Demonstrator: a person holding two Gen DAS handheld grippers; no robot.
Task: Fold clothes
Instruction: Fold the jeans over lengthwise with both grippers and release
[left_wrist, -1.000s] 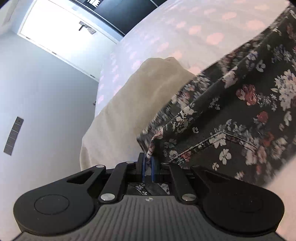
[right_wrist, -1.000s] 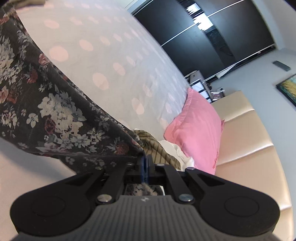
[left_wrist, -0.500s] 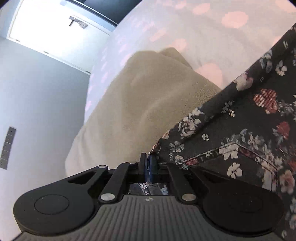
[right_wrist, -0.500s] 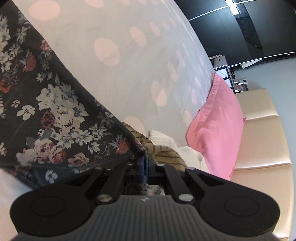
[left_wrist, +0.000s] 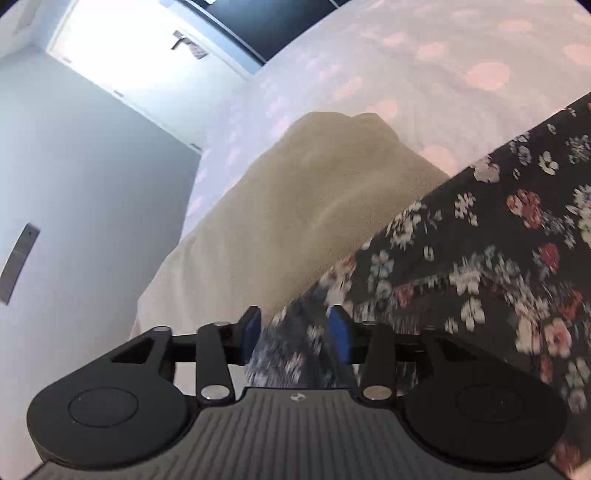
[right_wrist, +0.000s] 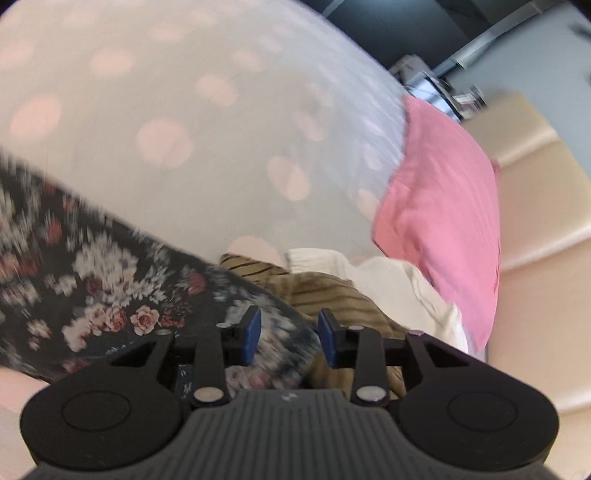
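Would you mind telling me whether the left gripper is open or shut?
Open: the left gripper has its blue pads apart, dark floral garment lying loose between them.

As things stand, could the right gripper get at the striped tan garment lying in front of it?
Probably yes. The right gripper is open, and the striped tan garment lies just past its fingers. Only a floral garment corner lies between the fingers and might get pinched along with it.

One floral garment (left_wrist: 480, 258); one beige blanket (left_wrist: 295, 221); one pink pillow (right_wrist: 443, 206); one striped garment (right_wrist: 325, 291).

beige blanket (left_wrist: 314, 206) and pink pillow (right_wrist: 443, 206) flank bare bedsheet (right_wrist: 184, 92).
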